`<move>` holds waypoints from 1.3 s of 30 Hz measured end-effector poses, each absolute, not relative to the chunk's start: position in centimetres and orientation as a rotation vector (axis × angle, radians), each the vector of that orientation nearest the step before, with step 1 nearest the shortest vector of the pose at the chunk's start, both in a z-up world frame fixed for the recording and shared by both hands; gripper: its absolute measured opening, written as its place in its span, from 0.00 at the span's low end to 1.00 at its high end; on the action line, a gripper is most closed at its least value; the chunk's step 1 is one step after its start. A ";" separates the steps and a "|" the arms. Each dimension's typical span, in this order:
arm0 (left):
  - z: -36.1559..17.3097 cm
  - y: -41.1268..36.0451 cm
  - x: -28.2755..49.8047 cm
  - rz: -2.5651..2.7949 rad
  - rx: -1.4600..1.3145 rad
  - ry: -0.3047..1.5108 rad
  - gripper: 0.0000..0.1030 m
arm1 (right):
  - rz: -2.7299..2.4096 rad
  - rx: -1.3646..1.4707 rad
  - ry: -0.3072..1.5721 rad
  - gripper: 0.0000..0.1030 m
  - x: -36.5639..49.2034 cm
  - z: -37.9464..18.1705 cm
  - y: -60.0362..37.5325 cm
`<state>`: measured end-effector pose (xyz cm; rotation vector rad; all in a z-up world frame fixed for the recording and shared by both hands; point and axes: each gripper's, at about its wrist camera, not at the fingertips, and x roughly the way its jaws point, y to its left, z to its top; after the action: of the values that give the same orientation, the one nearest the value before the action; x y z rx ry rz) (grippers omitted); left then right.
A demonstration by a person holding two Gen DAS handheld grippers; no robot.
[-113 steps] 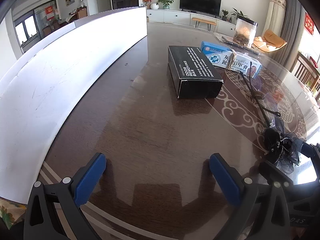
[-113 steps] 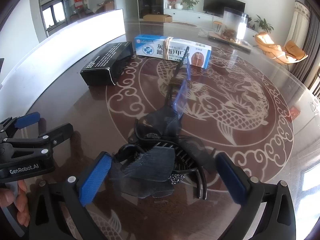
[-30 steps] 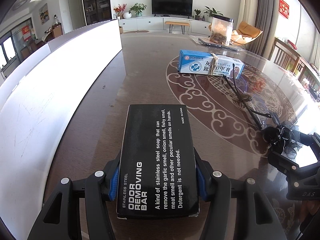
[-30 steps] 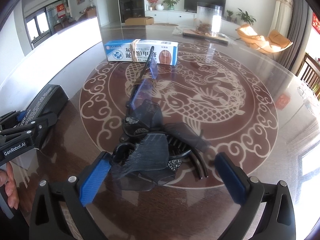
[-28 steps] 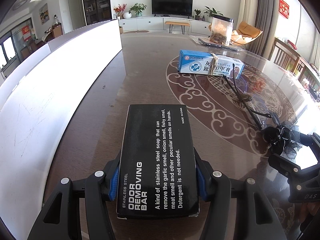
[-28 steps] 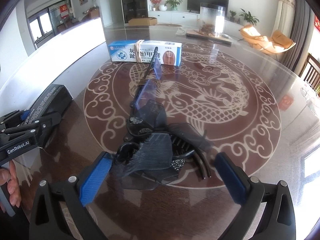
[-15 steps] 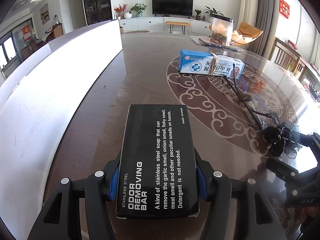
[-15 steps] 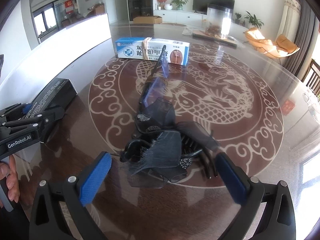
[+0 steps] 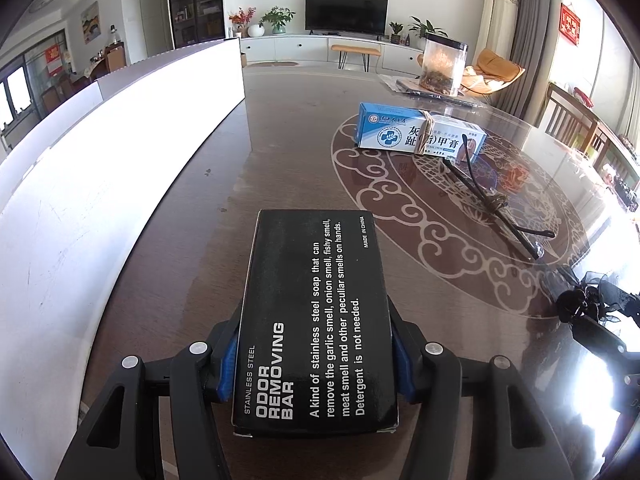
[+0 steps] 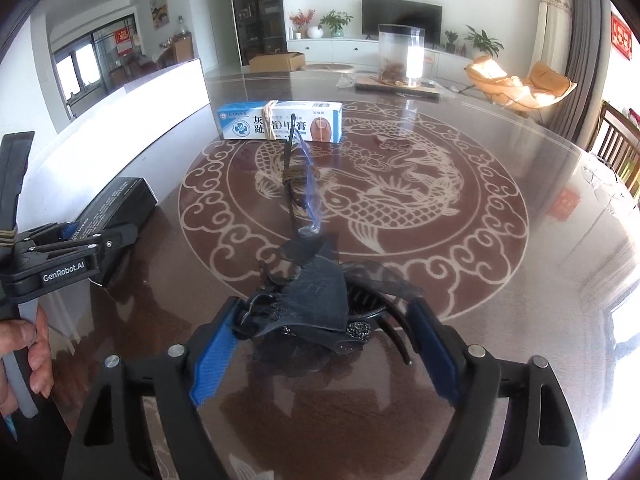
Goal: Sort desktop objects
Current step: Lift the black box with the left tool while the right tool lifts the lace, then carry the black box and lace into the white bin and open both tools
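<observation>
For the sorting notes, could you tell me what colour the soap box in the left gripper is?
Black with white lettering: the odor removing bar box, clearest in the left wrist view.

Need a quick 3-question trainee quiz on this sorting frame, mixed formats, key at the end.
1. True or false: the left tool is shut on the black soap box.
2. What lies between the fingers of the right tool? A) blue-and-white ointment box B) black hair clip C) clear jar
3. Fill in: the ointment box is bound with a ____.

Key: 1 true. 2 B; the jaws have just been closing around the clip, pads not yet pressing it. 3 rubber band.
</observation>
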<state>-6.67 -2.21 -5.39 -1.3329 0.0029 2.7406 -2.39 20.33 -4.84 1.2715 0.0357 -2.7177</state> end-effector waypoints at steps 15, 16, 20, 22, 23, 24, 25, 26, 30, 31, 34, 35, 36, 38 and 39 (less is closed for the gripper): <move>-4.0 -1.7 -4.5 2.689 -1.266 -0.081 0.56 | -2.723 1.219 -0.115 0.80 2.2 -1.4 24.7; -3.9 -1.8 -4.3 2.691 -1.258 -0.094 0.56 | -2.722 1.214 -0.116 0.80 2.3 -1.3 24.7; -2.9 -2.3 -3.4 2.667 -1.277 -0.168 0.56 | -2.709 1.207 -0.113 0.80 1.8 -0.4 24.4; -1.6 -3.1 -2.6 2.662 -1.267 -0.202 0.56 | -2.697 1.173 -0.110 0.80 1.3 0.7 23.7; -0.7 -3.6 -2.3 2.668 -1.257 -0.212 0.56 | -2.690 1.148 -0.105 0.80 0.9 1.4 23.1; 0.4 -4.3 -2.1 2.677 -1.241 -0.225 0.56 | -2.680 1.123 -0.100 0.80 0.4 2.2 22.4; 1.7 -5.2 -1.9 2.690 -1.215 -0.235 0.56 | -2.664 1.099 -0.099 0.80 -0.2 3.0 21.5; 3.2 -6.3 -1.8 2.710 -1.185 -0.241 0.56 | -2.645 1.072 -0.103 0.80 -0.9 3.9 20.4; 8.5 -12.8 -2.2 2.821 -1.108 -0.281 0.56 | -2.551 0.943 -0.095 0.80 -3.8 8.2 13.9; 9.3 -14.8 -2.5 2.857 -1.111 -0.290 0.56 | -2.518 0.908 -0.097 0.80 -4.4 9.4 11.9; 10.4 -21.1 -3.6 2.958 -1.179 -0.310 0.56 | -2.399 0.823 -0.094 0.80 -5.9 12.4 4.7; 10.2 -23.3 -3.8 2.982 -1.214 -0.324 0.56 | -2.356 0.806 -0.086 0.80 -6.3 12.9 2.0; 9.8 -25.3 -4.1 3.003 -1.256 -0.340 0.56 | -2.314 0.795 -0.075 0.80 -6.7 13.3 -0.7; 8.3 -29.1 -4.3 3.039 -1.367 -0.369 0.56 | -2.234 0.803 -0.044 0.81 -7.4 13.2 -6.0; 7.3 -30.7 -4.4 3.049 -1.428 -0.382 0.56 | -2.192 0.820 -0.040 0.81 -7.7 12.7 -8.5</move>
<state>-4.37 -30.66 7.25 -1.4279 -0.3824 3.0494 -7.68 -8.50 12.70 0.8195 -0.0402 -2.1915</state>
